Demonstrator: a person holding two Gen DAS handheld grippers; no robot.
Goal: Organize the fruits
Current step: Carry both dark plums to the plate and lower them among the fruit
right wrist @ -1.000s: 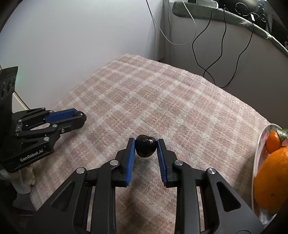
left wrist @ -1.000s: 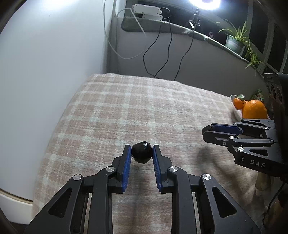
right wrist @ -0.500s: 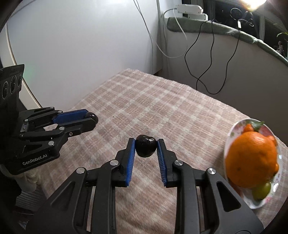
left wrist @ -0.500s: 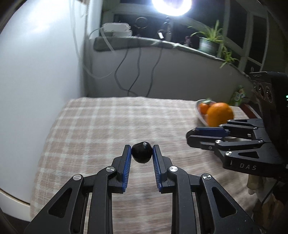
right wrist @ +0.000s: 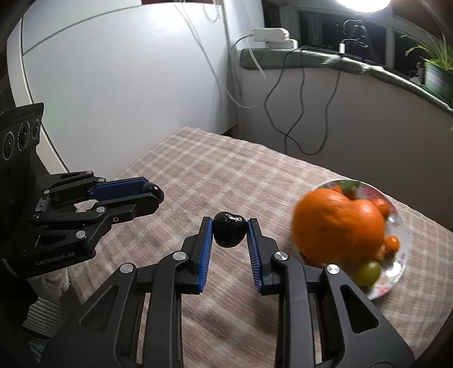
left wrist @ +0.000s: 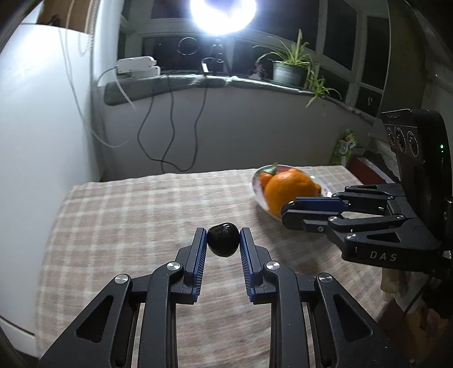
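Each gripper carries a small dark round fruit above the checked tablecloth. My left gripper [left wrist: 222, 239] is shut on one dark fruit [left wrist: 222, 240], pinched between its blue pads. My right gripper [right wrist: 229, 230] is shut on a second dark fruit [right wrist: 229, 232]. In the right wrist view the left gripper [right wrist: 153, 194] shows at the left with its fruit at the tip. A white patterned plate [right wrist: 397, 271] to the right holds a big orange [right wrist: 337, 226], small orange fruits and a green one [right wrist: 367, 273]. The left wrist view shows the plate [left wrist: 256, 192] behind the right gripper [left wrist: 287, 211].
The table with the checked cloth [left wrist: 136, 215] stands against a white wall on the left. Behind it runs a sill with black cables [left wrist: 170, 124], a white adapter box [left wrist: 137, 65], a bright lamp [left wrist: 222, 14] and a potted plant [left wrist: 291, 68].
Both grippers have risen and swung to the right with their dark fruits. The plate of fruit has come into fuller view and sits closer to the right gripper.
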